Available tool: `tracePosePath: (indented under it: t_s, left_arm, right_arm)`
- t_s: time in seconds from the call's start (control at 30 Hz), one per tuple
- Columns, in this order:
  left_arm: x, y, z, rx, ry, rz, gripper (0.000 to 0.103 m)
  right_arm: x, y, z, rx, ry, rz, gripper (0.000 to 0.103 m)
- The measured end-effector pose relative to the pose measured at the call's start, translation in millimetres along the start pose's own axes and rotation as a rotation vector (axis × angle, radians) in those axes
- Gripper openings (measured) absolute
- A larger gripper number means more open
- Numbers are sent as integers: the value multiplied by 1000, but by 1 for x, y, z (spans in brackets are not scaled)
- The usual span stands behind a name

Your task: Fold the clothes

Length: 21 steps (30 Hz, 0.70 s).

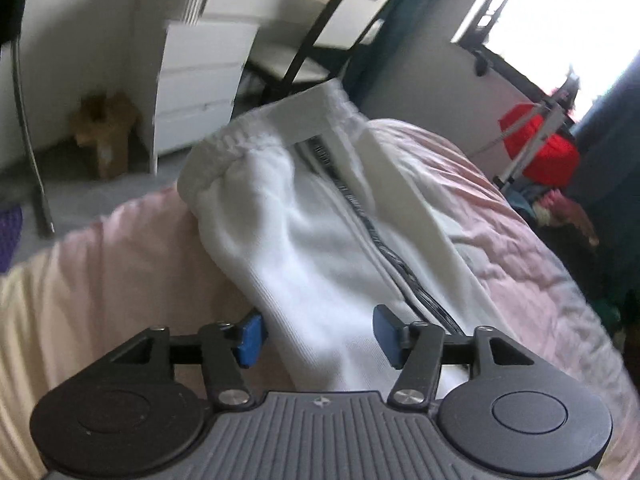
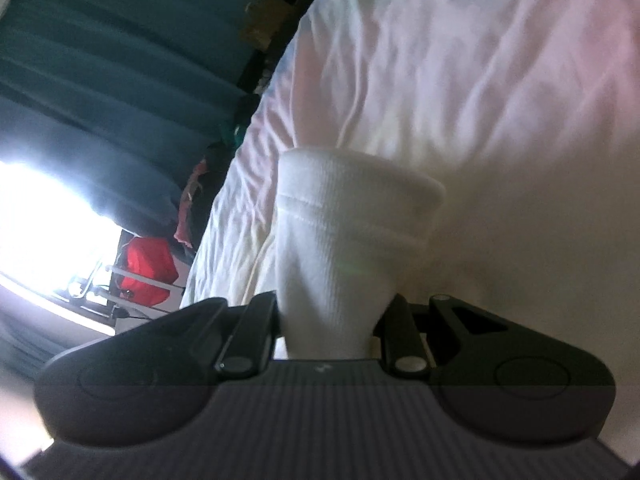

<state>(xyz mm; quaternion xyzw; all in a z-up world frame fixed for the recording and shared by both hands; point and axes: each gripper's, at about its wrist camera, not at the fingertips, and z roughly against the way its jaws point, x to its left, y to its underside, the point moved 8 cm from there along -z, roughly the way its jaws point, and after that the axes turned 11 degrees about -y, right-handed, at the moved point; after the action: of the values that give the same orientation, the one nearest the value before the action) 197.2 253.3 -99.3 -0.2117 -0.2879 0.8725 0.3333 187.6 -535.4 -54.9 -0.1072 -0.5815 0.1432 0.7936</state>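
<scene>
Left wrist view
Left gripper (image 1: 320, 334): released; its blue pads (image 1: 386, 330) stand wide apart, over the near end of the garment.
White pants (image 1: 320, 216): lying on the pink bedcover (image 1: 480, 216); the gathered waistband reaches the far edge of the bed; a dark stripe runs along the length.
Behind the bed: white drawers (image 1: 200, 84), a chair (image 1: 316, 52).

Right wrist view
Right gripper (image 2: 326, 320): clenched on a folded white part of the pants (image 2: 352, 232), which rises from between the fingers.
Bedcover (image 2: 500, 80): wrinkled, behind the cloth.

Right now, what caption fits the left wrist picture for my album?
Open left gripper over white zip-up ribbed garment lying on pink quilted bedspread.
</scene>
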Motion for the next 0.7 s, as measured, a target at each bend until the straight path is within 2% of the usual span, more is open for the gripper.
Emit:
tracePosePath:
  t_s: [0.07,0.17,0.33,0.43,0.57,0.7]
  left_arm:
    - [-10,10,17,-48,30,-21,66]
    - [-43,34,37,-94,134,-82,67]
    - [-109,73,46,-146,245,-314,67]
    - [-130,96,37,-179,249,-443,68]
    - [-151,125,15,-165,219,-605,68]
    - [-162,135,14,-201,209,-677,70]
  right_arm:
    - [4,1,2,-4,-1,20,19]
    - [10,4,6,-22,-14,28,19]
    - [27,3,5,-46,26,154,19]
    - [51,10,5,-76,55,291,19]
    - [89,23,9,-123,96,503,19]
    - [129,36,13,-171,133,712,19]
